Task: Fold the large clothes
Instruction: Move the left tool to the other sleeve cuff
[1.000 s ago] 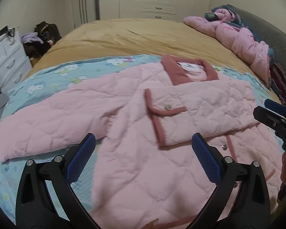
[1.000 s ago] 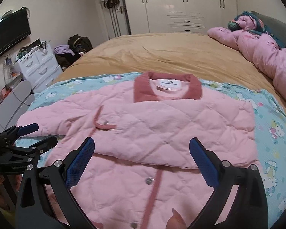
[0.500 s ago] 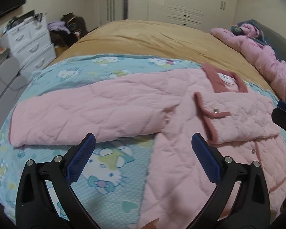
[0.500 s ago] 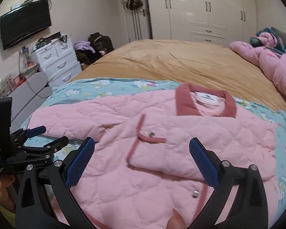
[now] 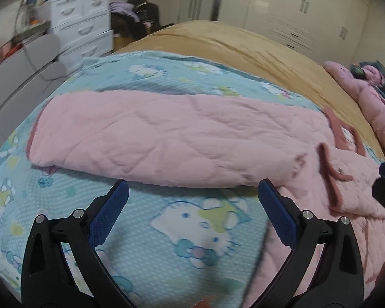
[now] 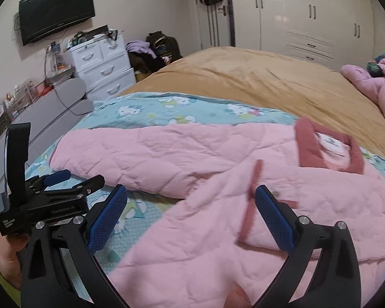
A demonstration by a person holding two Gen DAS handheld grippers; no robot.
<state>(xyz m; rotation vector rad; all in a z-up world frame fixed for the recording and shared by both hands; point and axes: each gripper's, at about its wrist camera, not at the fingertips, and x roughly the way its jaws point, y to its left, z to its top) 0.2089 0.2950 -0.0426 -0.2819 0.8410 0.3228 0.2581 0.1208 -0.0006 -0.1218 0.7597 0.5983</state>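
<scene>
Left tongs (image 5: 192, 205) gaping wide, gripping nothing, hovering just short of the outstretched sleeve (image 5: 166, 138), lined up to fold it inward. Right tongs (image 6: 191, 210) equally wide and empty over the pink jacket (image 6: 218, 231), spread flat across the bed (image 6: 243, 77).

Tan-covered bed (image 6: 256, 82) under cartoon-cat blanket (image 5: 166, 218), perhaps a second pink garment (image 6: 372, 87).
</scene>
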